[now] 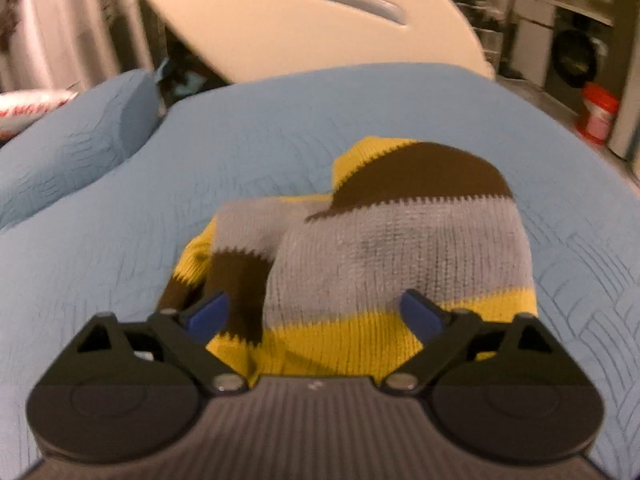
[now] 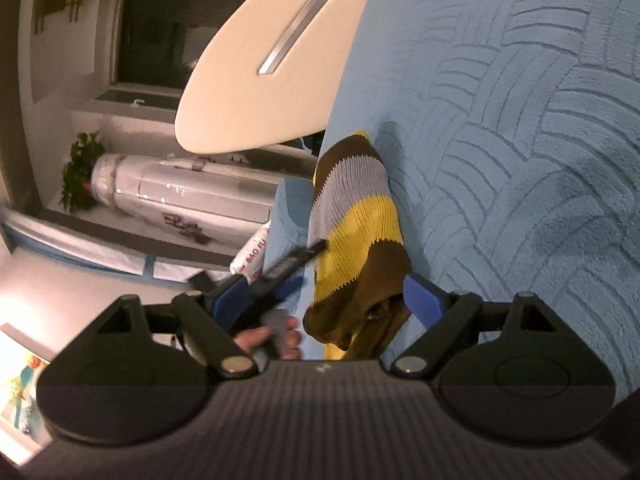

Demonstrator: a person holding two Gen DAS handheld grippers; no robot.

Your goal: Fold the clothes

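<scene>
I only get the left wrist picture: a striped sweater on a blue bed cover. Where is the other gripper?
Observer: The right gripper is at the striped sweater's brown end, with its jaws wide apart.
Operator: Who holds my tool?
Observer: A person's hand grips the handle of the left gripper, right beside the sweater.
Operator: Anything else in the room?
Observer: A green plant stands by the wall.

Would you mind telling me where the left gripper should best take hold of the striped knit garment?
Probably the yellow hem band nearest the left gripper, approached from the near side. The striped knit garment lies bunched on the blue quilt, and that edge already sits between the open fingers.
</scene>
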